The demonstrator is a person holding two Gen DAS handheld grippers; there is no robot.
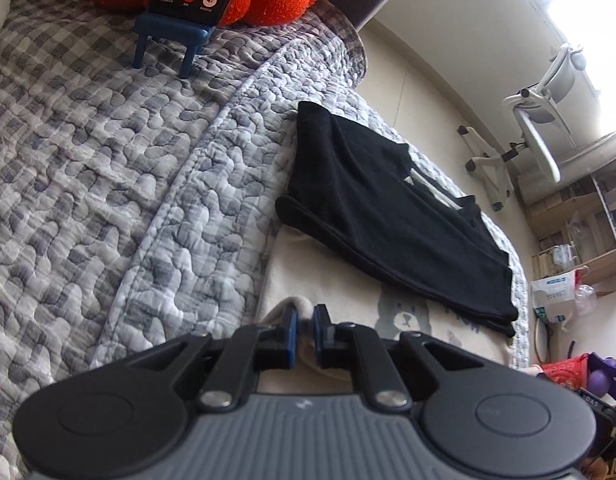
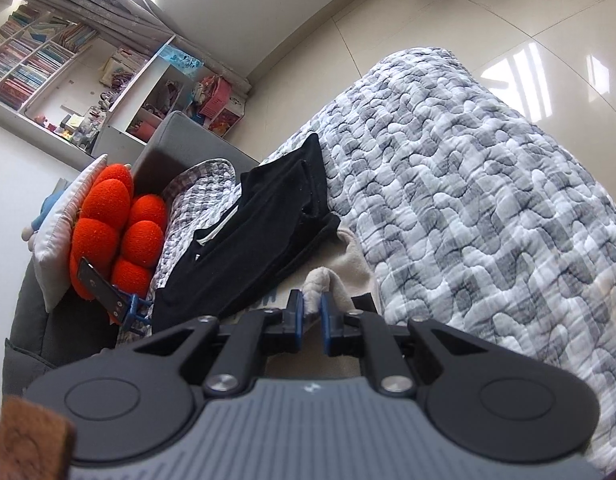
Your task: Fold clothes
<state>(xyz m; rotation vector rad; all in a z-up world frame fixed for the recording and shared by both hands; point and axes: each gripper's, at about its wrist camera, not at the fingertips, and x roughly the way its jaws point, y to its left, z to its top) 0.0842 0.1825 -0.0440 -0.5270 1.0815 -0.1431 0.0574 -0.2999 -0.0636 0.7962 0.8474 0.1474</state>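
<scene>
Both your left gripper (image 1: 304, 334) and right gripper (image 2: 311, 319) have fingers clenched on the cream garment (image 1: 335, 280); uneven pulling could slip a corner or drag the folded black garment (image 1: 387, 208).

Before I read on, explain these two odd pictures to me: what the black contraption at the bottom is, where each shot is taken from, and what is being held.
No robot is here: a person carries a hand-held two-finger gripper in each hand, with a wide-angle camera looking along its fingers. One picture looks over the left gripper, the other over the right gripper. Each is shut on a bunched edge of the same cream fabric garment, which lies on a bed with a grey-and-white quilted cover. A folded black garment rests beyond it. Farther back, a phone on a small blue stand leans on an orange knitted cushion.
</scene>
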